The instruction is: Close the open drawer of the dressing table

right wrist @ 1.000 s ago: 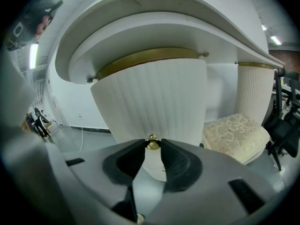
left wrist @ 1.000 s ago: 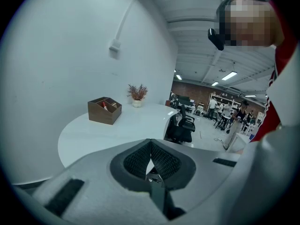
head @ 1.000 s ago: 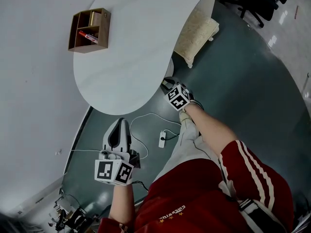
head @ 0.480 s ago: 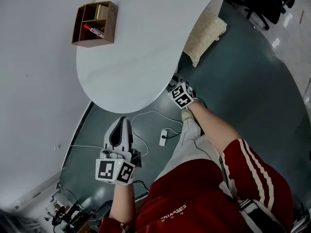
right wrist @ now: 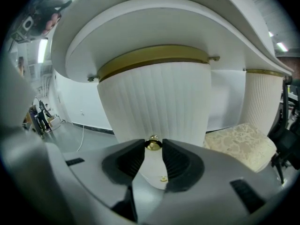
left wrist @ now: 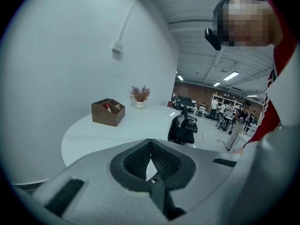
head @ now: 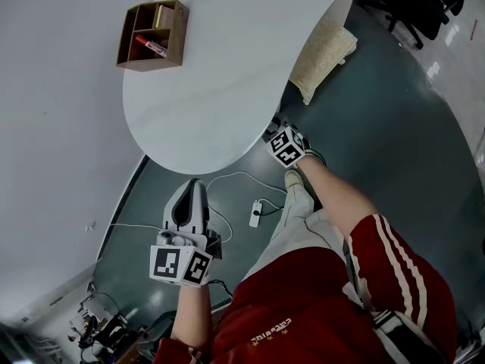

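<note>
Right tongs (right wrist: 153, 149) clamp the brass knob (right wrist: 153, 144) on the fluted drawer front (right wrist: 154, 97), centre frame. Left tongs (left wrist: 150, 143) are closed and empty. Likely next move: push the knob straight inward.

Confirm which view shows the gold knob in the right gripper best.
Right gripper view: gold knob close up, clamped between right gripper tips. Head view hides it under the tabletop; left gripper view misses it.

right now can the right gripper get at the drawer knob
Looks like yes: the knob sits right between the tips of the right gripper, seemingly touching both, and nothing else stands in between.
</note>
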